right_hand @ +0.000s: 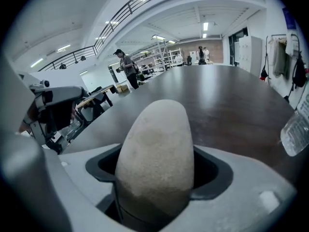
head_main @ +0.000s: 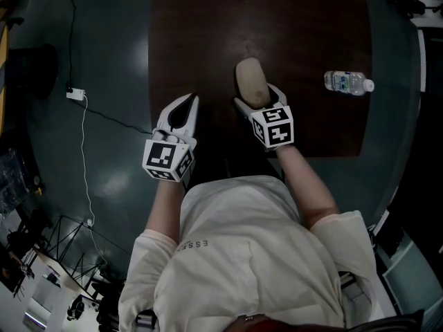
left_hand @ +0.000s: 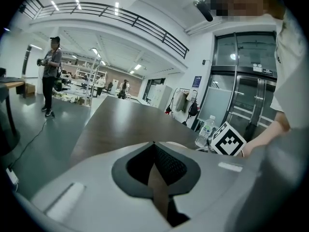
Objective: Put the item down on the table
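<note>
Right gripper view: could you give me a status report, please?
Right gripper shut on beige oval item, over table. Left gripper shut, empty. Water bottle well aside.

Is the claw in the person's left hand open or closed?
Closed and empty: in its own view the left gripper has its jaw tips touching, with nothing between them.

The oval item sits in the right gripper, over the table. A bottle lies on the table to its right. The left gripper is to its left.
</note>
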A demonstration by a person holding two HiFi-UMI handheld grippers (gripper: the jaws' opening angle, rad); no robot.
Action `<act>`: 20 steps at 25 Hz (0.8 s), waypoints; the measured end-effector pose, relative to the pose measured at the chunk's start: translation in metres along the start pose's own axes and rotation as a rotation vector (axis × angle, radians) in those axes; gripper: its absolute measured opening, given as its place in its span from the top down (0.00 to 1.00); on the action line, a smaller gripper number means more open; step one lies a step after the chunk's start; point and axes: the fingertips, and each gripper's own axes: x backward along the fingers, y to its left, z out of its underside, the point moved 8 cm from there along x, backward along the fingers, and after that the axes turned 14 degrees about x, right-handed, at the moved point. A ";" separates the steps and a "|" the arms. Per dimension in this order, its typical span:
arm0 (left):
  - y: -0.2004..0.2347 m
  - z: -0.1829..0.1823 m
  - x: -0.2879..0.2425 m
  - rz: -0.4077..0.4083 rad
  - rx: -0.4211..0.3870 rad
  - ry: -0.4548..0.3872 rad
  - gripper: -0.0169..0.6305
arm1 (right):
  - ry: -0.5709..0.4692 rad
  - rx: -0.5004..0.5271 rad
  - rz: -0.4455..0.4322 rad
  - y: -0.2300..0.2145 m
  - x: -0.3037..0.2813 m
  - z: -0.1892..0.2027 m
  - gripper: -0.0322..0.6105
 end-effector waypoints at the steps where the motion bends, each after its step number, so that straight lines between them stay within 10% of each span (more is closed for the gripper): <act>1: 0.000 0.000 0.000 0.001 0.002 0.002 0.95 | 0.000 0.003 0.008 0.001 -0.001 -0.001 0.34; 13: -0.015 -0.019 0.023 0.064 -0.042 -0.032 0.95 | -0.288 -0.054 0.165 0.007 0.076 -0.040 0.29; 16: -0.021 -0.029 0.038 0.092 -0.064 -0.058 0.95 | -0.453 -0.025 0.297 0.012 0.117 -0.054 0.83; 20: -0.020 -0.045 0.062 0.135 -0.105 -0.099 0.95 | -0.553 0.001 0.396 0.031 0.144 -0.066 0.97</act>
